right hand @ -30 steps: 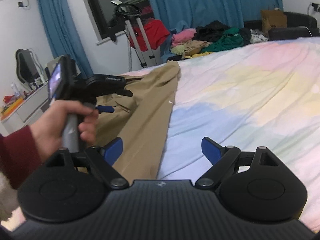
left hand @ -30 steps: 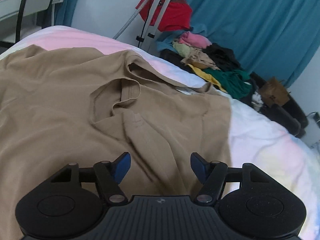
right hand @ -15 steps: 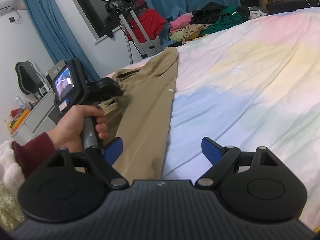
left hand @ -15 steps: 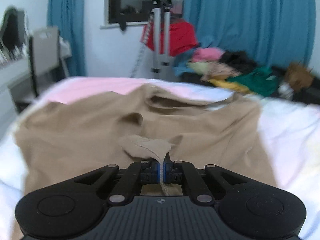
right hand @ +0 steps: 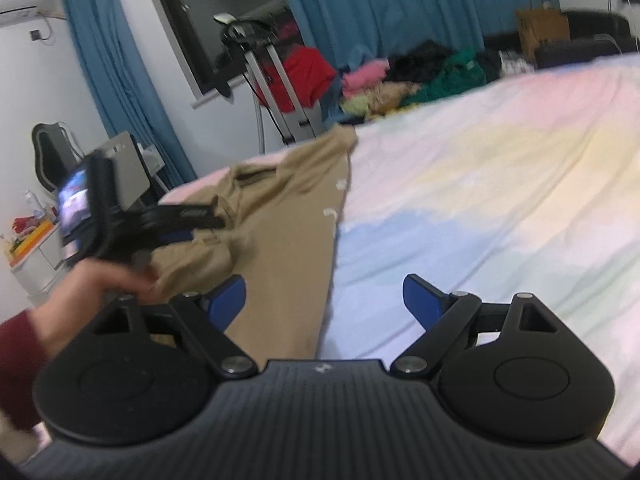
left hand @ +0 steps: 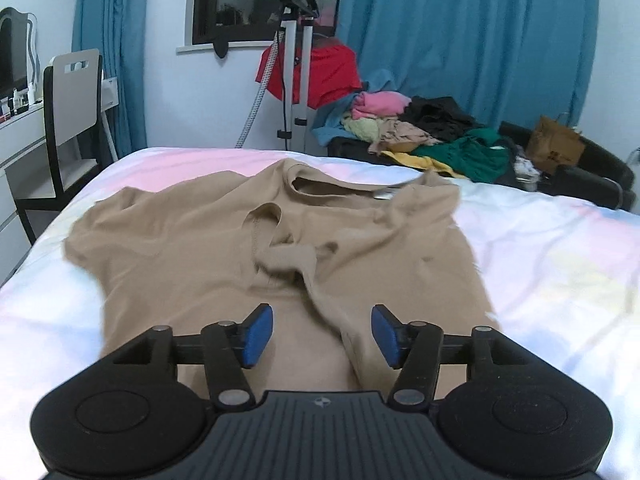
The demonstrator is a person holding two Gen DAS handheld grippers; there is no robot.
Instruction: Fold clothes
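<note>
A tan T-shirt lies spread on the bed, near its left edge, with a sleeve bunched over the middle. The left gripper hangs just above the shirt; its jaws have just been opening and grip nothing, only a fold of cloth lies below them. The right gripper is wide open and empty, over the shirt's edge. Beyond the bed stand a garment steamer with a red garment, a heap of coloured clothes on a dark couch, blue curtains and a chair.
</note>
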